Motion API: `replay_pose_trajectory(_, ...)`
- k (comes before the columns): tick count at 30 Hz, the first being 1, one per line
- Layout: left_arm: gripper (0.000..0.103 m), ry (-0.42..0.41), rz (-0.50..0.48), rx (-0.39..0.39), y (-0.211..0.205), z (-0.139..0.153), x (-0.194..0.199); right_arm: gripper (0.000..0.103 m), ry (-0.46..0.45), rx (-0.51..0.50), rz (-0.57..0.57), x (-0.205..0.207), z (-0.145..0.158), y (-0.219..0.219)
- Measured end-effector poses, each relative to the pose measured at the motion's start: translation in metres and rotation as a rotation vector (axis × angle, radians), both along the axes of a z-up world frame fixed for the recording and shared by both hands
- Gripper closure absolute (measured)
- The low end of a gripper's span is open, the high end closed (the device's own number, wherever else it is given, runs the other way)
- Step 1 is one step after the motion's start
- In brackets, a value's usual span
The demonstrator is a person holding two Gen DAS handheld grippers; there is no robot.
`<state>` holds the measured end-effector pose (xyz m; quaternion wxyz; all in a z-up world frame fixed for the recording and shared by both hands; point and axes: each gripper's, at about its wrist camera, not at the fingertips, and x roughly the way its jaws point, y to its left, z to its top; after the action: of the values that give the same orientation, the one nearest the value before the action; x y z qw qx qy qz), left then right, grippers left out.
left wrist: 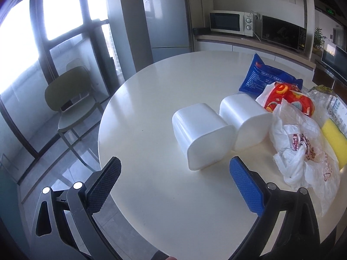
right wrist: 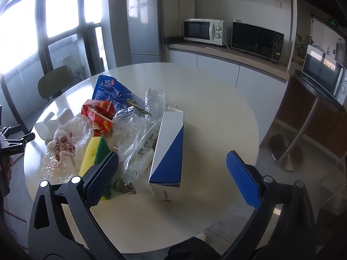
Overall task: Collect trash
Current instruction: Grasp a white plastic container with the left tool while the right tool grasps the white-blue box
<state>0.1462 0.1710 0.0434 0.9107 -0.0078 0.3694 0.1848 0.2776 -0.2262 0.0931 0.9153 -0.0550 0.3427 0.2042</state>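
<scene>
Trash pile: a loose heap lay on the round white bench point(right wrist: 216, 112); a crumpled white plastic bag point(left wrist: 303, 149), a red snack wrapper point(left wrist: 288, 97), a blue packet point(left wrist: 264, 75), clear film point(right wrist: 132, 125) and a crushed clear bottle point(right wrist: 155, 101) overlapped one another, so pulling one piece risked dragging its neighbours along or off the edge.
Sponge: a yellow and green sponge point(right wrist: 95, 151) sat among the wrappers, partly under the plastic bag; whether it counted as trash I could not tell, and a careless grab might have swept it up too.
Carton: a blue and white carton point(right wrist: 169, 151) lay just beside the film, its near end toward the bench edge; it looked light and could have slid or tipped if nudged from the side.
White containers: two white containers point(left wrist: 203, 136) lay on their sides next to each other, the farther one touching the pile; smooth rounded walls seemed likely to slip out of a shallow pinch or roll.
Left tool point(left wrist: 173, 186): fingers spread wide, holding nothing; it hung above the near bench, pointed at the nearer container.
Right tool point(right wrist: 171, 177): fingers likewise wide apart and empty; it faced the carton, its left pad close over the sponge, so closing there might have caught film and sponge together.
Bin: no trash bin showed in either view; where the pieces should go could not be judged.
</scene>
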Motion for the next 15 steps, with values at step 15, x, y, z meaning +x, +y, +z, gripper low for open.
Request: replay_pose_trajectory(15, 0.032, 0.068, 0.007, -0.024, 0.023, -0.021, 0.030, 0.033, 0.123, -0.045, -0.042, 0.059, -0.032, 0.018)
